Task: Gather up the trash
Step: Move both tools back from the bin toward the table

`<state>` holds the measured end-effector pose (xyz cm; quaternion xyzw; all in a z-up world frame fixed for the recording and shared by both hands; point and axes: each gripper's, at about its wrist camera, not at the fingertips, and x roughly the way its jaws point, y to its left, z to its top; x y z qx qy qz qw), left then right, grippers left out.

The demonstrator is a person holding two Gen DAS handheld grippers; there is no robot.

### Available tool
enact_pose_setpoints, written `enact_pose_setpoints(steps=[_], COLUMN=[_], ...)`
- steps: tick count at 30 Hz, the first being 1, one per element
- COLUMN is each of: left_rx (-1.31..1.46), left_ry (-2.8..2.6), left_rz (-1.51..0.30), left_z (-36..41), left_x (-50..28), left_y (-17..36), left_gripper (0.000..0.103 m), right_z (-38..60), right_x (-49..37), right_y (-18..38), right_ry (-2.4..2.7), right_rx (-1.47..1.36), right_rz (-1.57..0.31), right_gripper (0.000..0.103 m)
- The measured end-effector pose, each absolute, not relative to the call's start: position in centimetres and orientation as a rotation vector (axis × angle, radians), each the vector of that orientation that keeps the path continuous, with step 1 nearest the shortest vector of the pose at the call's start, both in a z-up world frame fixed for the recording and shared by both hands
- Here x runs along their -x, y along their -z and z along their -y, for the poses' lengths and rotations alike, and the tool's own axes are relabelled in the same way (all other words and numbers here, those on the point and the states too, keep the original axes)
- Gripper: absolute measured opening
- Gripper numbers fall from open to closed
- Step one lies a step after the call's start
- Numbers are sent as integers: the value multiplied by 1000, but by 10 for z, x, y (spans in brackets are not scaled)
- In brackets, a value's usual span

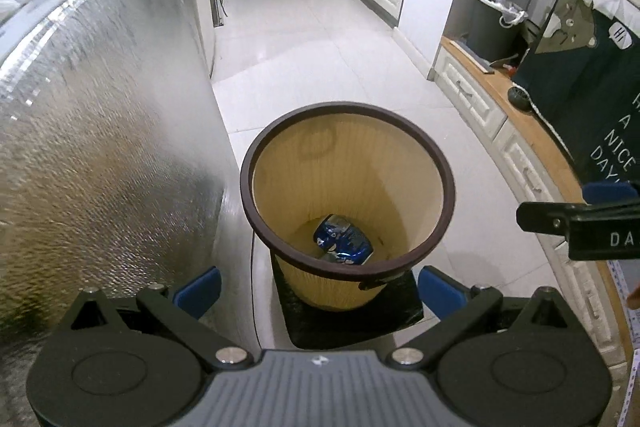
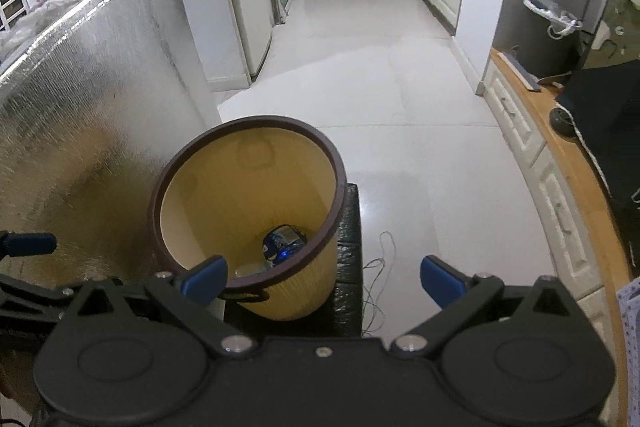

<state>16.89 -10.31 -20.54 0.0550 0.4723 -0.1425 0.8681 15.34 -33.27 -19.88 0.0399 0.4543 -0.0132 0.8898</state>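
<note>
A yellow waste bin with a dark brown rim (image 1: 448,187) stands on a black square stool (image 1: 400,319) on the floor. A crushed blue can (image 1: 344,239) lies at its bottom. The bin (image 2: 340,171) and the can (image 2: 282,241) also show in the right wrist view. My left gripper (image 1: 320,289) is open and empty, held above the bin's near side. My right gripper (image 2: 324,281) is open and empty, above the bin's near right side. The right gripper's finger (image 1: 560,223) shows at the right edge of the left wrist view.
A silver foil-covered panel (image 1: 100,107) stands close on the left. A wooden-topped white cabinet (image 1: 532,147) runs along the right, with a dark bag (image 1: 592,79) and a grey bin (image 1: 492,23) on it. A thin wire (image 2: 380,275) lies on the white tiled floor (image 2: 400,87).
</note>
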Motion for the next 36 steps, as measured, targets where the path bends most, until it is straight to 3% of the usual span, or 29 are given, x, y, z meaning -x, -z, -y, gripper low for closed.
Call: enact_pose_setpoints(steps=[23, 36], left_rx=[-73, -57], left_ry=[370, 266], left_rz=[-830, -699], left_z=[76, 1], left_x=[-119, -99], left_y=[112, 60], left_gripper=[103, 103], right_z=[318, 261], right_x=[-87, -73], right_y=[117, 71], right_ry=[95, 77], right_rx=[-70, -40], right_rz=[-798, -675], right_gripper=[103, 103])
